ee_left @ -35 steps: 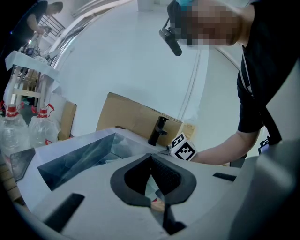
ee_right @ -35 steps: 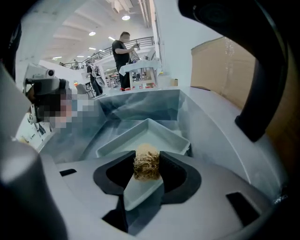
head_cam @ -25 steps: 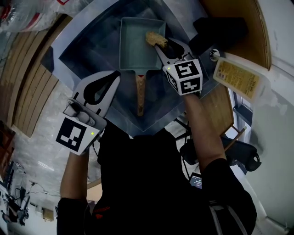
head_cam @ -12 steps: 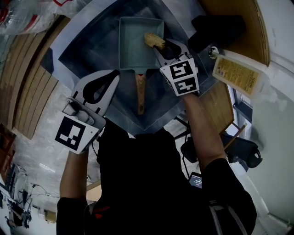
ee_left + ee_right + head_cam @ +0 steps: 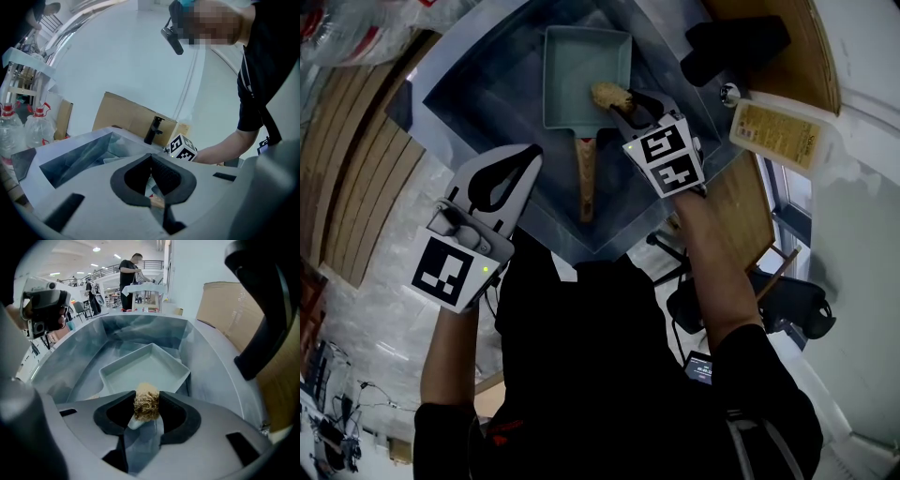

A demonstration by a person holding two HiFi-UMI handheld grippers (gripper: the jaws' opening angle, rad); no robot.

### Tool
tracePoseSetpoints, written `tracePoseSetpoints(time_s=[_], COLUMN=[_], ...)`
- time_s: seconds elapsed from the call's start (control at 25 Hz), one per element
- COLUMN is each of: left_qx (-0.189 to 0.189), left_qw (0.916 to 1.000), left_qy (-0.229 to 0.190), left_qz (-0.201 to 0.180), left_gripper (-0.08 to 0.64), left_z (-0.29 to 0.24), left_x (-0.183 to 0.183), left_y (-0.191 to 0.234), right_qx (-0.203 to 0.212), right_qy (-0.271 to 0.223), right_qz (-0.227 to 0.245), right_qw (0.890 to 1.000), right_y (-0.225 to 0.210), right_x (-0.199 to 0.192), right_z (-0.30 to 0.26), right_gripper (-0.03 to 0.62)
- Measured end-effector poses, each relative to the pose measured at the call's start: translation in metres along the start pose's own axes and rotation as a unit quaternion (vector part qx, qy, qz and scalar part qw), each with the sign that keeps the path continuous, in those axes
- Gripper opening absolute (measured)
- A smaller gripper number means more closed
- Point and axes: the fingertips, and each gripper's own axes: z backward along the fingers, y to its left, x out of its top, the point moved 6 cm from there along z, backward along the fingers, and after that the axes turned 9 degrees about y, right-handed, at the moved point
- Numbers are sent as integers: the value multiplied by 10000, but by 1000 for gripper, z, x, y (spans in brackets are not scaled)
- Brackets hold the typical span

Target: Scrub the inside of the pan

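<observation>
The left gripper (image 5: pixel 151 158) has its black fingers (image 5: pixel 133 176) closed tip to tip, with nothing between them. Below the fingers a bit of wooden handle (image 5: pixel 157 202) shows. Beyond lies a steel sink (image 5: pixel 75 161) with a black tap (image 5: pixel 152 130) at its far rim — cardboard (image 5: pixel 124 115) stands behind it. A marker cube (image 5: pixel 182 147) and a forearm (image 5: pixel 225 143) come in from the right — two bottles (image 5: pixel 40 131) stand at the left edge.

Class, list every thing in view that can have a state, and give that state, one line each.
Pan: upright in the sink, handle pointing toward the person.
Scrubber: clamped between the jaws, at the pan's near right corner.
Right gripper: shut on the scrubber.
Left gripper: shut, empty, held at the sink's near edge.
</observation>
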Motion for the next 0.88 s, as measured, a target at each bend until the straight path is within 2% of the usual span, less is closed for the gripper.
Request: tracePoseSetpoints(time_s=[0.52,0.88], left_qx=[105,201], left_qw=[9999,9996], left_qy=[-68,-54], left_qz=[-63,-199], left_gripper=[18,18], left_z=[23,30], left_x=[-10,-1], left_y=[-25,-41], right_qx=[103,-7], right_qy=[101,-418], right_qz=[78,-19], right_qw=[9999,9991], right_y=[23,16], right_x=[-18,-10], right_z=[9,33], right_gripper=[161,161])
